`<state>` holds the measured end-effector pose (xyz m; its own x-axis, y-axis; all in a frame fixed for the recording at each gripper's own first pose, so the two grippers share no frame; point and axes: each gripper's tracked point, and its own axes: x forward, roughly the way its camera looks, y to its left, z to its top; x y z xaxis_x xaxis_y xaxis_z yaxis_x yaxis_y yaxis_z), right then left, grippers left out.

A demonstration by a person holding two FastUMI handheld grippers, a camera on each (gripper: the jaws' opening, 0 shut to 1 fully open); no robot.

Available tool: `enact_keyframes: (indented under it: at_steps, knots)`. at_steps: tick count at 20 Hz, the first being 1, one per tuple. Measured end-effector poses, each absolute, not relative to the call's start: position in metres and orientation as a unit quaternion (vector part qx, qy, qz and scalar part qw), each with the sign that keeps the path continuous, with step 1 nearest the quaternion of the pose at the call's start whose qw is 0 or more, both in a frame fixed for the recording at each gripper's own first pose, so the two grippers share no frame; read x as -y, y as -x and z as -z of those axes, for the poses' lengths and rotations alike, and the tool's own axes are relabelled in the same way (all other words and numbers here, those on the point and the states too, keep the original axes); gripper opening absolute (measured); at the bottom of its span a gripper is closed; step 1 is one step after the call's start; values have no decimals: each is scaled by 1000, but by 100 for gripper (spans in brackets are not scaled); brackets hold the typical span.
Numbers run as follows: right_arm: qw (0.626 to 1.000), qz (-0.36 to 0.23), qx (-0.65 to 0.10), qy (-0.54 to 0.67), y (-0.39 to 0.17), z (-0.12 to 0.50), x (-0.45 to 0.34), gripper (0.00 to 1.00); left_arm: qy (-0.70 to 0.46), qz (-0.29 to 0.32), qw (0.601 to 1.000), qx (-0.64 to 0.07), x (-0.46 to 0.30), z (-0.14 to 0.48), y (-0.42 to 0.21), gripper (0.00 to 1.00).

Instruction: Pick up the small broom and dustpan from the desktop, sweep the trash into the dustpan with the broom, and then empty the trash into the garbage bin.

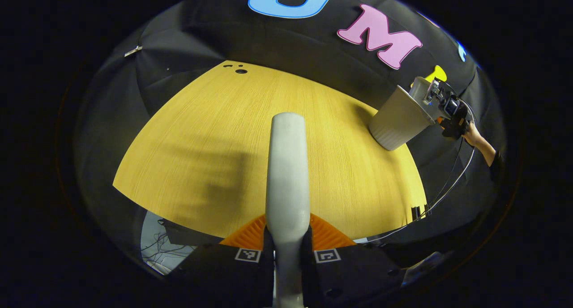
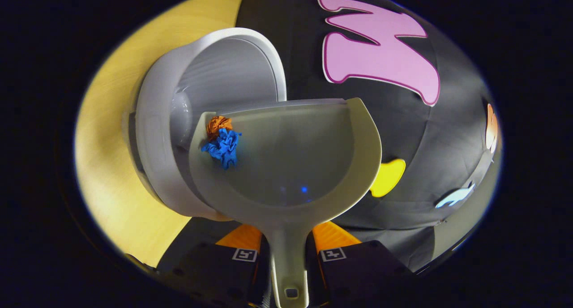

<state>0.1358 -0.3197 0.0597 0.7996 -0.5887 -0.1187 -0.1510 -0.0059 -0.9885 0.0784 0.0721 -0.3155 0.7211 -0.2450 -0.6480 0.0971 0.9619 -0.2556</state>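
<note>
So, no readable writing on any of the gear. The right gripper [image 2: 286, 254] is clamped on the dustpan [image 2: 291, 164] handle, the smooth plastic pan tipped over the open mouth of the ribbed grey bin [image 2: 215, 75], with a crumpled orange scrap [image 2: 218, 124] and blue scrap [image 2: 222, 147] at the pan's lip. The left gripper [image 1: 286, 243] pinches the broom [image 1: 287, 164] by its rounded pale handle above the wood-grain table [image 1: 201, 133]. In the left gripper view, the bin sits near the table's far edge.

Nothing readable for you here: the square coded markers [image 1: 247, 254] on your tools are just patterns, and the dustpan [image 2: 286, 160] and bin [image 2: 215, 88] are blank.
</note>
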Motion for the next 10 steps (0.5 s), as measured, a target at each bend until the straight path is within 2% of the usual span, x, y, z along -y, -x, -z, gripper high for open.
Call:
enact_keyframes:
  at_steps: [2,6,8,9,10]
  knots:
    - [640,163,-268,701,-138,-63,321,36,100,92,922,-362,-71,314,-81,29]
    - [642,161,-273,698,-137,-58,316,36,94,91,925,-356,-71,305,-92,29]
    - [658,163,-280,680,-138,-58,320,36,90,92,928,-351,-70,299,-100,29]
    - [671,164,-290,662,-138,-58,323,39,90,92,928,-350,-70,296,-102,29]
    - [691,166,-302,636,-135,-57,325,36,91,91,929,-348,-70,292,-104,29]
